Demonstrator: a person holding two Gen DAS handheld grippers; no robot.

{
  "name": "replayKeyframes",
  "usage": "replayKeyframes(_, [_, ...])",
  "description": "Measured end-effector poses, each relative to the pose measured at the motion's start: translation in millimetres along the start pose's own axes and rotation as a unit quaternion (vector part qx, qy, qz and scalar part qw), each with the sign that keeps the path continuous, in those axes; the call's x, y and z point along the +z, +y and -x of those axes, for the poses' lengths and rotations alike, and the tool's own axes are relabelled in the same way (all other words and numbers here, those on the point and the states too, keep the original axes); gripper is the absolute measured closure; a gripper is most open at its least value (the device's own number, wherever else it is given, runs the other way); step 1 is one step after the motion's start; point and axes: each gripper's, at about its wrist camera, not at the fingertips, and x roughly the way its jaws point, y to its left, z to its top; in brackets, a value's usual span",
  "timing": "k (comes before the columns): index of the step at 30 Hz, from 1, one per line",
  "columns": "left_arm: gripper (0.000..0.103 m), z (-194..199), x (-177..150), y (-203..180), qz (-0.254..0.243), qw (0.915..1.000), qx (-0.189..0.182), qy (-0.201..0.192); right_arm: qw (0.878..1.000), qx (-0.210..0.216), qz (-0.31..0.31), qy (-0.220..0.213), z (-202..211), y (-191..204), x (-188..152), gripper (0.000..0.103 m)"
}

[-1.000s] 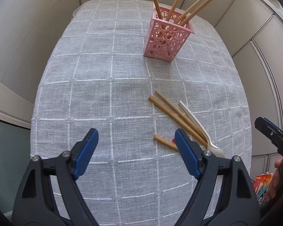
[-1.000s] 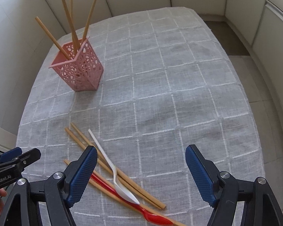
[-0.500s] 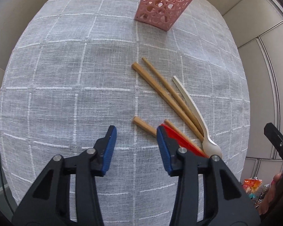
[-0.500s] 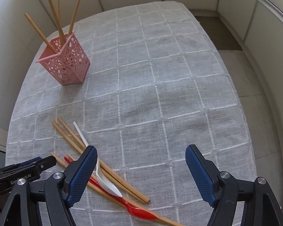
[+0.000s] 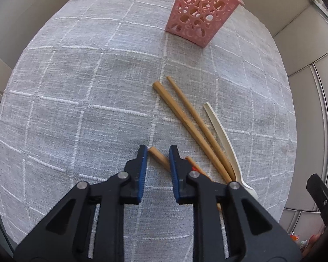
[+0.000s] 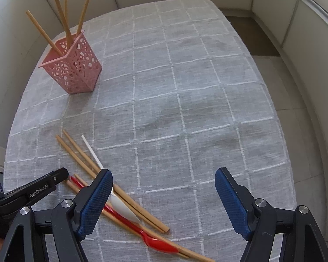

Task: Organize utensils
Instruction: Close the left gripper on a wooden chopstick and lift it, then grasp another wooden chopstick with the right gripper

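A pink perforated holder (image 5: 201,15) (image 6: 73,69) with several wooden chopsticks in it stands at the far side of the table. Loose chopsticks (image 5: 190,126) (image 6: 87,163), a white spoon (image 5: 225,144) (image 6: 122,205) and a red spoon (image 6: 142,233) lie in a pile on the cloth. My left gripper (image 5: 157,152) is low over the cloth, its jaws narrowed around the end of one chopstick (image 5: 158,157) with a small gap left on each side. My right gripper (image 6: 161,196) is wide open and empty above the pile's right side.
A grey checked tablecloth (image 6: 185,87) covers the oval table. Beige walls close in at the back and left. The table's edge drops to floor tiles at the right (image 6: 299,76).
My left gripper has dropped toward the pile and its jaws have narrowed from wide open to just around a chopstick's end. My right gripper has stayed open and shifted only slightly.
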Motion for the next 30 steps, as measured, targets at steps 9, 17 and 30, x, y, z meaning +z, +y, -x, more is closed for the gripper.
replayKeyframes(9, [0.095, 4, 17, 23, 0.011, 0.9991, -0.037, 0.019, 1.000, 0.005, 0.007, 0.004, -5, 15, 0, 0.022])
replayKeyframes(17, [0.095, 35, 31, 31, -0.032, 0.9986, -0.040, -0.016, 0.999, 0.041, 0.018, 0.011, -13, 39, 2, 0.022])
replayKeyframes(30, [0.095, 71, 43, 77, -0.042, 0.9974, -0.028, -0.052, 0.981, 0.173, 0.084, 0.036, -63, 113, 23, 0.078])
